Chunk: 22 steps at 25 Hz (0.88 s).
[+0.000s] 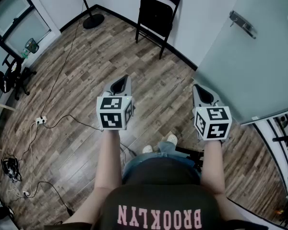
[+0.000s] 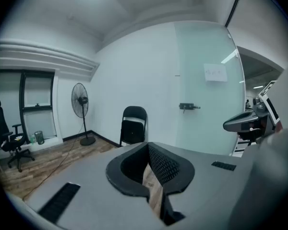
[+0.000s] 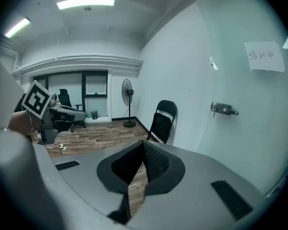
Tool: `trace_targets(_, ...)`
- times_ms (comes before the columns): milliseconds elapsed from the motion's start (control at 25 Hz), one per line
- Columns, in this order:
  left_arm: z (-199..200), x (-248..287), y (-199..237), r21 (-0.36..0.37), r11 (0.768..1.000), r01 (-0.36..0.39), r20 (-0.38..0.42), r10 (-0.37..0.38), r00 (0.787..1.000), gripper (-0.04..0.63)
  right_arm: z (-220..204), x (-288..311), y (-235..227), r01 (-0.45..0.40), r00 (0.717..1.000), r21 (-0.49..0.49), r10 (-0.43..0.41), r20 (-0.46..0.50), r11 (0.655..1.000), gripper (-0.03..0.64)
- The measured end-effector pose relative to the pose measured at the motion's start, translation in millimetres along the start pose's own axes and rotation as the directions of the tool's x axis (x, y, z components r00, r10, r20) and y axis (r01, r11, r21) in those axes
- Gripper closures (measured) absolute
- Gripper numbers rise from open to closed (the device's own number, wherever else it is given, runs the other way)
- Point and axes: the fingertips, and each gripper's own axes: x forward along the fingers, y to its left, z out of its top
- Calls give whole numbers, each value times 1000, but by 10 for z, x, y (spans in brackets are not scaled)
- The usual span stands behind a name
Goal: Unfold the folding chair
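Brown wood-plank floor point(image 1: 86, 75) fills most of the head view, and we look steeply down on it past two raised forearms. Each hand carries a grey tool topped by a marker cube. The left tool point(image 1: 119, 85) and the right tool point(image 1: 204, 96) both have their jaws pressed together with nothing between them. Their own views confirm this: only floor shows through the notch behind the meeting tips.

A black metal folding chair point(image 1: 156, 13) stands across the room, well apart from both tools. It appears folded flat, upright, and leaning against the white wall point(image 1: 201, 13). To its right is a frosted glass door point(image 1: 249, 61). A black pedestal fan point(image 1: 89, 13) stands to its left.

We judge the task not yet begun. Several things could go wrong from here:
- Black cables and a white power strip point(image 1: 41, 121) lie on the floor to our left and could catch a foot.
- The leaning chair might slide down the wall or tip if one tool pulls before the other steadies it.
- Neither tool can take hold until its jaws are opened.

Much is hard to make out. The head view cuts off the chair's top edge. Its hinges and the way its feet meet the floor are too small to read. Writing on a paper sheet on the door is illegible.
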Motion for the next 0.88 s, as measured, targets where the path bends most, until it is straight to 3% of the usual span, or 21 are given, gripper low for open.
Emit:
trace_targets(240, 97, 29, 86, 32, 999, 17, 16, -18, 1000, 594, 95, 18, 93, -3, 1000, 4, 3, 25, 1000, 617)
trace_targets(480, 298, 213, 140, 54, 998, 24, 27, -25, 999, 594, 280, 125, -133, 39, 998, 21, -40, 46, 999, 617)
trace_targets(640, 283, 367, 165, 18, 999, 40, 26, -40, 999, 594, 254, 265, -327, 98, 994, 77, -102, 41, 992, 615)
trace_targets(720, 242, 484, 170, -7, 999, 47, 8, -47, 999, 594, 222, 377, -379, 81, 996, 92, -85, 32, 992, 602)
trace_targets(800, 204, 630, 174, -36, 998, 49, -16, -50, 999, 566, 216, 505, -419, 43, 998, 110, -48, 43, 993, 379)
trace_targets(880, 197, 822, 188, -78, 996, 47, -26, -50, 998, 319, 234, 648, -504, 28, 997, 126, -36, 61, 992, 260)
